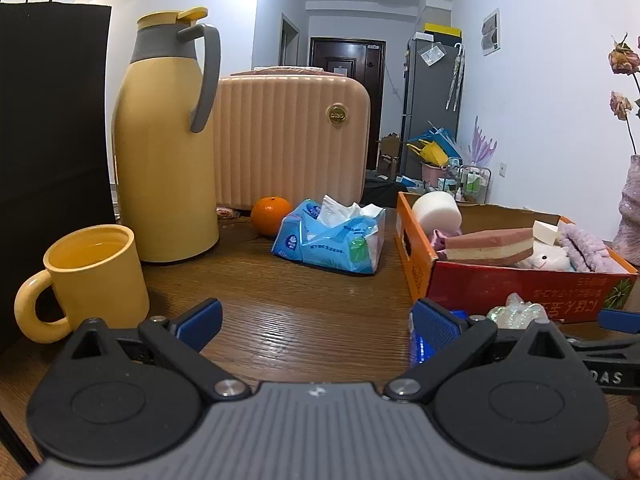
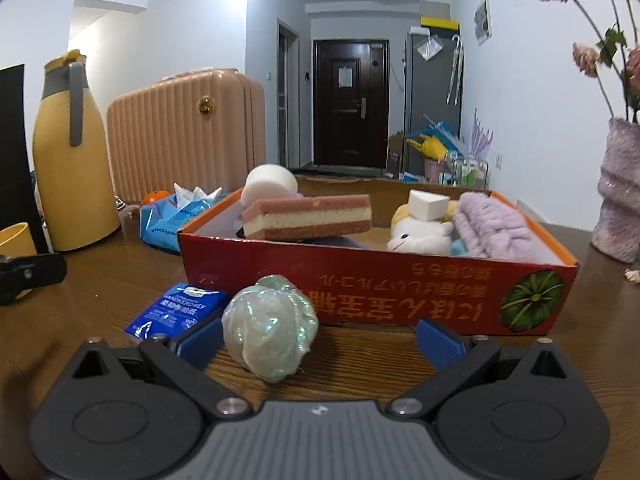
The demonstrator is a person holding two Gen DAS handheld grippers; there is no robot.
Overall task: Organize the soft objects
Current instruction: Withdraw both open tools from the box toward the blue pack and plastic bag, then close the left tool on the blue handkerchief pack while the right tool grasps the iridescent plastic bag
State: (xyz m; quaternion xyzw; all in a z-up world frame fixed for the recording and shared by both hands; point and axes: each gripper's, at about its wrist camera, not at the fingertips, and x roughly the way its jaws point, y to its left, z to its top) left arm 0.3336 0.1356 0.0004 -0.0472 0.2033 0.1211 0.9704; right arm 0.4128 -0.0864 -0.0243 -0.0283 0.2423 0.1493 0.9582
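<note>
Your right gripper (image 2: 320, 340) stands spread wide with nothing clamped, and the iridescent scrunchie (image 2: 270, 328) lies on the table (image 2: 80, 320) between its fingers, close against the left blue pad and well apart from the right one. Just beyond it is the red cardboard box (image 2: 400, 280), whose near wall carries upside-down East Asian lettering and a green pumpkin picture. Inside the box, ahead of you, sit a pink-and-cream layered sponge (image 2: 308, 216), a white round sponge (image 2: 270, 184), a white wedge sponge (image 2: 428, 205), a white plush toy (image 2: 420, 236) and a lilac fuzzy cloth (image 2: 492, 224). To the left of the scrunchie rests a small blue tissue pack (image 2: 176, 310) with white writing too small to read surely.

Your left gripper (image 1: 316, 324) is also spread open and empty, low over the table. Ahead of it lies an opened blue tissue packet (image 1: 332, 236) with an orange (image 1: 271, 215) beside it. Further left stand a yellow mug (image 1: 92, 276) and a yellow thermos jug (image 1: 166, 152); behind is a ribbed pink case (image 1: 292, 136) with a gold badge, unreadable. At its right you glimpse the other tool, marked "DAS".
</note>
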